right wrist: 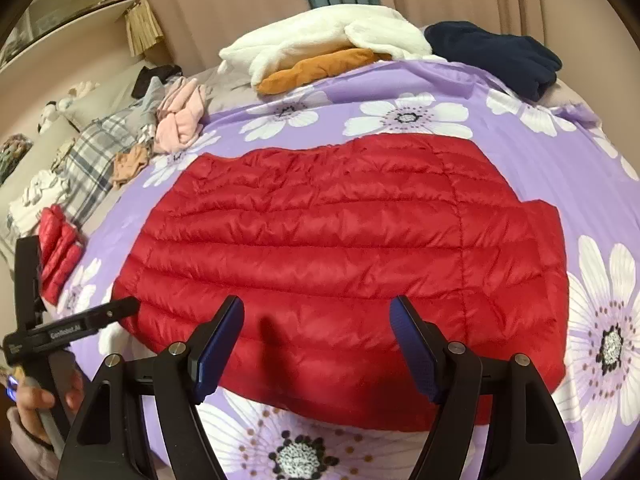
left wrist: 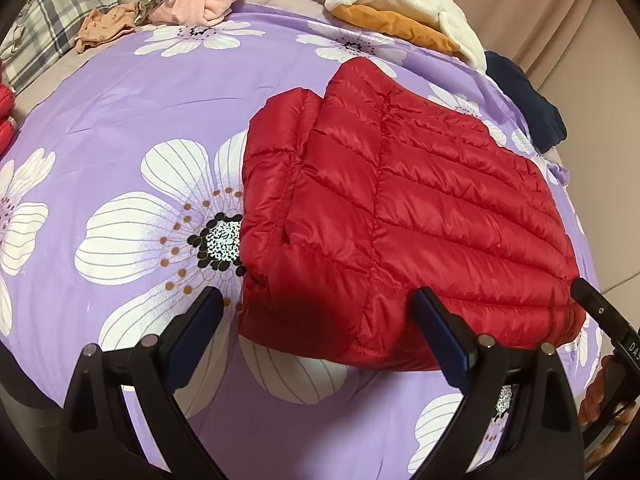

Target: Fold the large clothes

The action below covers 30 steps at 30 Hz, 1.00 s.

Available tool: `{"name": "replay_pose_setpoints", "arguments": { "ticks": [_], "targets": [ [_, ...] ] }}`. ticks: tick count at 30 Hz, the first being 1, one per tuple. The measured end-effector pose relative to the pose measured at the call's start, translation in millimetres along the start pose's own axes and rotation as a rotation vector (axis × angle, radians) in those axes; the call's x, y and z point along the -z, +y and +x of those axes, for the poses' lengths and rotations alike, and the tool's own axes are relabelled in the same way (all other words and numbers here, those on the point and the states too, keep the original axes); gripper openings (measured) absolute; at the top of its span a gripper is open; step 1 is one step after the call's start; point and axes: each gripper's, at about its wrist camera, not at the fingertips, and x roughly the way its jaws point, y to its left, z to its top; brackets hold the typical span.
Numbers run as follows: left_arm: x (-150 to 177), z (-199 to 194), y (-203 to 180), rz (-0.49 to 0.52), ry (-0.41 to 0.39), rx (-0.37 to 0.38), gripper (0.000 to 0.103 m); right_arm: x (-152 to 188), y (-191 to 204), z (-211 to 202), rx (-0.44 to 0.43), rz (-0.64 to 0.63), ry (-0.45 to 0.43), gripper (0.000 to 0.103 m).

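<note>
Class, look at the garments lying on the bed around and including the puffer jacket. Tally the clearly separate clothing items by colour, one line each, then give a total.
Red: 2, the folded red puffer jacket and a smaller red puffer piece
White: 1, fleece
Orange: 1
Navy: 1
Pink: 1
Total: 6
</note>
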Motion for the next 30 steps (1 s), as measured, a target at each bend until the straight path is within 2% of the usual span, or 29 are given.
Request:
{"name": "replay_pose_setpoints", "arguments": {
  "ticks": [19,30],
  "targets": [
    [-2.6,8.7,-4.8,0.009,0.009,-0.005,0.096,-8.7,11.3,4.6,-0.031,-0.032,-0.036,0.075],
    [-4.6,18.3,-6.0,-0.002,0.028,0.002,0.097,-11.2,19.1,19.7,-0.046,-0.061,-0.026,0.075]
  ]
}}
